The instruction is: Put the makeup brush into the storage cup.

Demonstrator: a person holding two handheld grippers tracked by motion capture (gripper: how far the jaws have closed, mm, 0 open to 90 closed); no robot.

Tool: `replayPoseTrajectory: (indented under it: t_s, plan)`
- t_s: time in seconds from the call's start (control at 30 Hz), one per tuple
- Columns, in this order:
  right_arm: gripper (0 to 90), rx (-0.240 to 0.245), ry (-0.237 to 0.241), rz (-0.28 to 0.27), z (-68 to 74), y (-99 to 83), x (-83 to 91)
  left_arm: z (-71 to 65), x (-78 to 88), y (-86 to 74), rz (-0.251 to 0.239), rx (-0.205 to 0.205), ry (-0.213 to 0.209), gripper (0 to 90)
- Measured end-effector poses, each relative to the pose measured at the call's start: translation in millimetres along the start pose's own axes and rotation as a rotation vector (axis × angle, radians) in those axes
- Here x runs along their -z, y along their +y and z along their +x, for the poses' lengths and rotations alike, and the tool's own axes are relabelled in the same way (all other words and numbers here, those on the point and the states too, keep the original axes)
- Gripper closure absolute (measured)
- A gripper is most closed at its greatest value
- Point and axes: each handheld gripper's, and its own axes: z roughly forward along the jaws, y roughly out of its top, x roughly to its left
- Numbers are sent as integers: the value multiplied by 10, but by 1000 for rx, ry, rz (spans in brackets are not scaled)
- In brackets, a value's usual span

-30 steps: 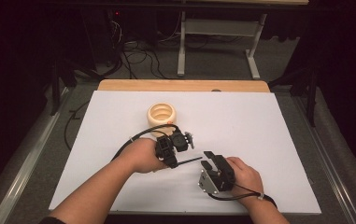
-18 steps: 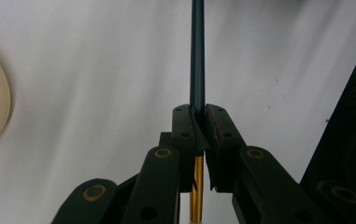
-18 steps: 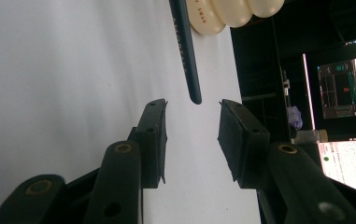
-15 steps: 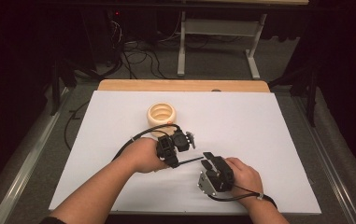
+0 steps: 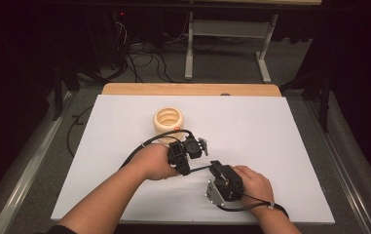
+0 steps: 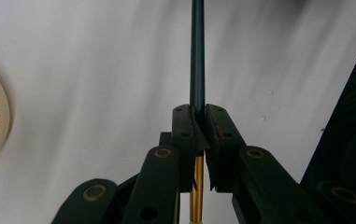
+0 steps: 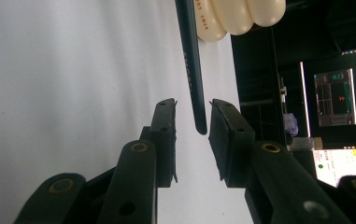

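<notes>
A thin dark pen [image 6: 197, 56] with a gold section lies level just above the white table [image 5: 270, 126]. My left gripper [image 6: 198, 109] is shut on it near the gold part; from above this gripper [image 5: 186, 169] sits left of centre. My right gripper [image 7: 193, 105] faces it from the right, and the pen's rounded end [image 7: 199, 122] sits between its jaws. Those jaws have just been closing, and a gap still shows on the left side of the pen. In the high view the right gripper [image 5: 215, 166] meets the pen [image 5: 200, 168] end-on.
A cream ribbed holder [image 5: 169, 119] stands on the table behind the left hand, also seen as a cream holder [image 7: 241, 14] past the pen. A wooden strip [image 5: 188, 89] borders the far edge. Lit screens [image 7: 334, 98] glow off to the side.
</notes>
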Motion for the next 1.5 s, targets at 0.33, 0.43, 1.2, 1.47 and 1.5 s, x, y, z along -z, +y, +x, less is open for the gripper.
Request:
replayPoseTrajectory:
  t_s: [0.33, 0.43, 1.2, 1.47, 1.5]
  plan:
    - [757, 21, -1, -14, 4, 15, 22, -22, -57, 63, 10, -7, 1, 832]
    - [765, 24, -3, -20, 4, 22, 29, -23, -62, 65, 13, -6, 1, 832]
    - [847, 58, -1, -41, 25, 37, 44, -21, -55, 60, 13, -6, 5, 832]
    - [863, 71, 1, -38, 41, 38, 45, -20, -42, 52, 9, 0, 5, 832]
    - [865, 74, 3, -39, 41, 39, 43, -19, -41, 52, 8, -1, 5, 831]
